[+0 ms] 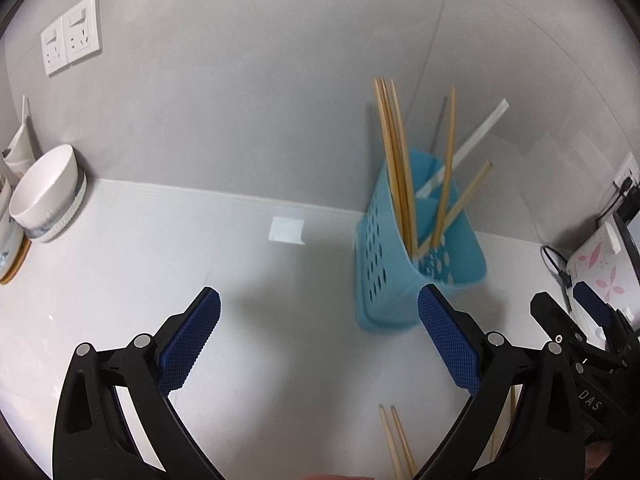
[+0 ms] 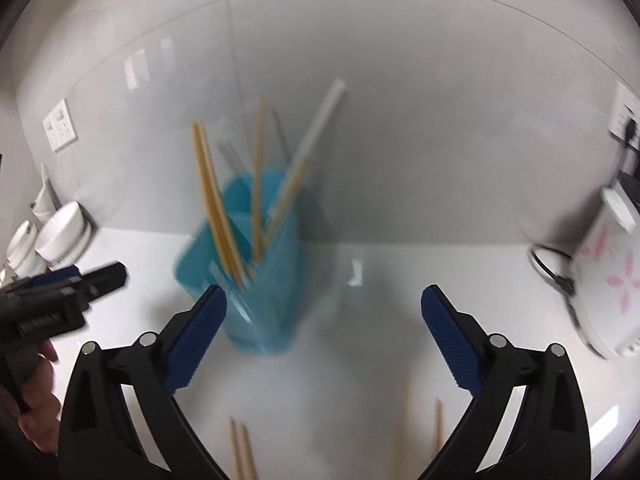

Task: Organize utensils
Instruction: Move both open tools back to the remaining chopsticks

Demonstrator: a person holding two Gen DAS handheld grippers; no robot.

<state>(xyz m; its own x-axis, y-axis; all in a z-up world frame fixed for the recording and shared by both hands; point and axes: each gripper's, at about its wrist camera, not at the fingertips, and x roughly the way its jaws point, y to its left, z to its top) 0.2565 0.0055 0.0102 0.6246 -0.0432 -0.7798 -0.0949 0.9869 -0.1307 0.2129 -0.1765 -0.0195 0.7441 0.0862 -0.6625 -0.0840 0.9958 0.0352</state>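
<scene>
A blue perforated utensil holder [image 1: 400, 276] stands on the white counter by the wall, with several wooden chopsticks [image 1: 394, 160] and a white-wrapped pair [image 1: 476, 136] standing in it. In the right wrist view the holder [image 2: 264, 280] is blurred. Loose wooden chopsticks [image 1: 394, 444] lie on the counter near the front; they also show in the right wrist view [image 2: 242, 452]. My left gripper [image 1: 320, 312] is open and empty, left of the holder. My right gripper [image 2: 324, 308] is open and empty, in front of and right of the holder.
A white bowl [image 1: 46, 196] on a plate sits at the far left by the wall. A white appliance with pink flowers [image 2: 604, 280] and a black cord stand at the right. Wall sockets [image 1: 72, 40] are at upper left. A white patch [image 1: 286, 230] marks the counter.
</scene>
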